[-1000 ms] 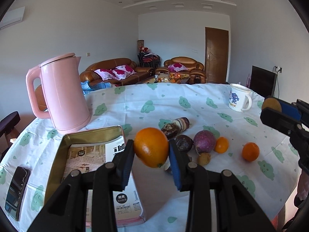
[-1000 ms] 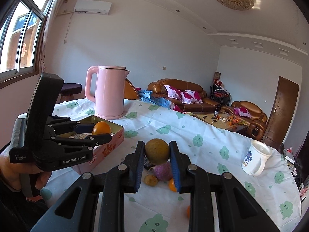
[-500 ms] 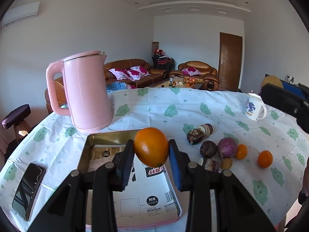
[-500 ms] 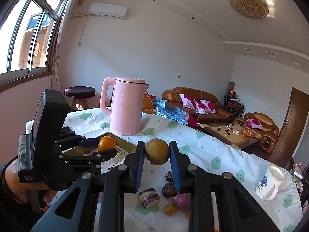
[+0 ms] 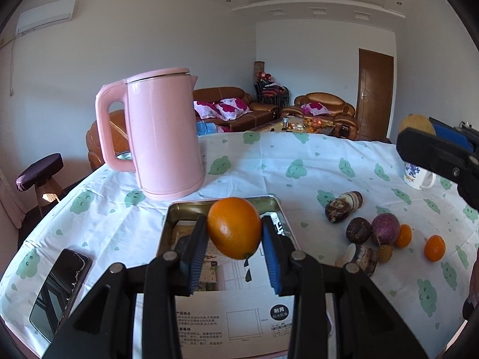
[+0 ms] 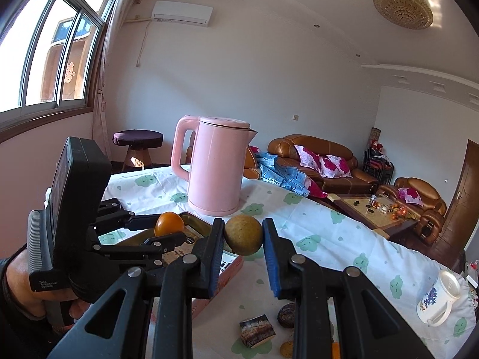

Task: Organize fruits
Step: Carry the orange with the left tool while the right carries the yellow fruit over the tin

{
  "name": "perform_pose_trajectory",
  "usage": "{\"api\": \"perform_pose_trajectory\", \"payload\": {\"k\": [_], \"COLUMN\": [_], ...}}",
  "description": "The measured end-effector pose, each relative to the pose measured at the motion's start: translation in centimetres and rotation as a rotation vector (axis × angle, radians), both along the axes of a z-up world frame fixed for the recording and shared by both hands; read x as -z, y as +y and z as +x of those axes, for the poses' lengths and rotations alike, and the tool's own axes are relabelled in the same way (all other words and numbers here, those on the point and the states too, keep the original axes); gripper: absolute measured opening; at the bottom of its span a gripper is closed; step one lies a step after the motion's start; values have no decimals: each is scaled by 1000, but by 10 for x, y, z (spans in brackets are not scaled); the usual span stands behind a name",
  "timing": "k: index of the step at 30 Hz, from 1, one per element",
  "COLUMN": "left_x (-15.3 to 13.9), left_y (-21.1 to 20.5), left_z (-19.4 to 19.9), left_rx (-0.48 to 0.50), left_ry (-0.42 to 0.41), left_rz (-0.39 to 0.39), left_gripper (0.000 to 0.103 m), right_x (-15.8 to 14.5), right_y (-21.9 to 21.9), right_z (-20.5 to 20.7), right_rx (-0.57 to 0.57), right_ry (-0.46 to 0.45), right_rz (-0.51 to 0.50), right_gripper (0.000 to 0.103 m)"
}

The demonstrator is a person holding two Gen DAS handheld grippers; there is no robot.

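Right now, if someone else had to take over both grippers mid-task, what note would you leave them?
Left gripper: jaws shut on an orange, held in the air above the tin box.
Right gripper: jaws shut on a brownish-yellow round fruit, held up beside the box's right side.
Box: sits in front of the pink kettle; only printed paper shows inside it, no fruit.
On the cloth, right of the box: two small oranges, a purple fruit, a dark round fruit, a small yellow one and cut stem-like pieces.
Done: two fruits picked up.
Left: probably set both in the box, then collect the rest.
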State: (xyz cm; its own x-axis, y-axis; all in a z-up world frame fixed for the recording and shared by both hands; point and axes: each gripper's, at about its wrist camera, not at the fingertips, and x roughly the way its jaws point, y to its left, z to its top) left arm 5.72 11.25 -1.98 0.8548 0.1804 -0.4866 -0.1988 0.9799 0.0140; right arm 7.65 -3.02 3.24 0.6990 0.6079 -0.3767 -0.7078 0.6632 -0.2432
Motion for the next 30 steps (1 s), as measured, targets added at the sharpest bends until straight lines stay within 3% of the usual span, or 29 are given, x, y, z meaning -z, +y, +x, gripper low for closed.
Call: {"api": "perform_pose_trajectory", "payload": {"k": [30], "left_x": [30], "left_y": [33], "left_z": [12], "left_rx": [-56], "left_ry": [94], "left_rz": [45], "left_gripper": [37], "right_x": [70], "right_y": [54], "right_z": [33], "right_rx": [-73], "right_ry": [176], "right_rz": [-93], "right_gripper": [27]}}
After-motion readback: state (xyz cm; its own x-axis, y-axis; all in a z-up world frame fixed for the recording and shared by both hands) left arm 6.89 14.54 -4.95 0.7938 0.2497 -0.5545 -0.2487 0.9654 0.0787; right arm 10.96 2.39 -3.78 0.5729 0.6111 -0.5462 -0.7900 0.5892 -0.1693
